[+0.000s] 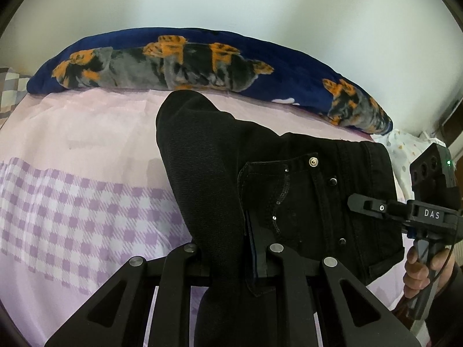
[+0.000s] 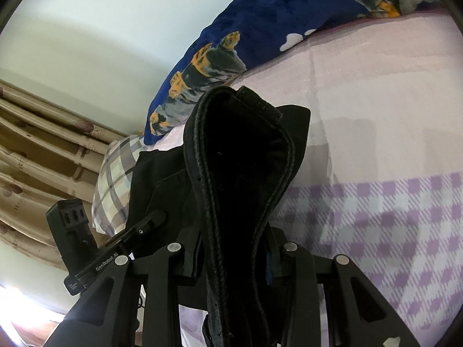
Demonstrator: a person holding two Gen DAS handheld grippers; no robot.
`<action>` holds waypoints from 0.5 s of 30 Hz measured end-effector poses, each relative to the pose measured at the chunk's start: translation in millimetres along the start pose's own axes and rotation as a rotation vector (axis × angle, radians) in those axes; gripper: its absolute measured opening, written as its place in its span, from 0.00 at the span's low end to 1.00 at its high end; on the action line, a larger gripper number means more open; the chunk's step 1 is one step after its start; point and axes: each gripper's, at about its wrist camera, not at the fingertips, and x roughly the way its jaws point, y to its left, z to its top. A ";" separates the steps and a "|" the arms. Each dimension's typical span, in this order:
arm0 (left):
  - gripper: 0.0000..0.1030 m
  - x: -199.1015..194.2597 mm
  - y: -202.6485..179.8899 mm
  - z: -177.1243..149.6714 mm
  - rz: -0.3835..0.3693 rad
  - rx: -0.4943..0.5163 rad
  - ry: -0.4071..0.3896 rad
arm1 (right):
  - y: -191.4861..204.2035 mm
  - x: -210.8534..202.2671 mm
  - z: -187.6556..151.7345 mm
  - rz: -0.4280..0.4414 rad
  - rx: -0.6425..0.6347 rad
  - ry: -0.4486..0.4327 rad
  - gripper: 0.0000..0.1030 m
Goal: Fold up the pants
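Note:
Black pants lie on a pink and purple checked bed sheet, the pocket and rivets facing up. My left gripper is shut on a raised fold of the pants, which drapes over its fingers. My right gripper is shut on the hemmed edge of the pants, held up in front of the camera. The right gripper also shows at the right of the left wrist view, over the waistband. The left gripper shows at the left of the right wrist view. Both sets of fingertips are hidden by cloth.
A rolled blue blanket with orange and grey dog print lies along the far side of the bed against a pale wall. A checked pillow sits at the bed end, beside beige curtains. Purple checked sheet spreads to the right.

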 end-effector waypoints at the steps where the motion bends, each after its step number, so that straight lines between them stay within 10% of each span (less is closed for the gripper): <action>1: 0.16 1.9 1.9 2.9 0.001 -0.001 0.000 | -0.3 1.5 2.2 0.000 0.003 0.000 0.29; 8: 0.19 29.4 17.2 9.9 0.042 -0.004 0.024 | -4.8 20.0 9.9 -0.049 -0.008 -0.004 0.29; 15: 0.51 55.0 30.0 -9.2 0.136 0.009 0.021 | -11.8 37.7 -1.4 -0.240 -0.089 -0.029 0.50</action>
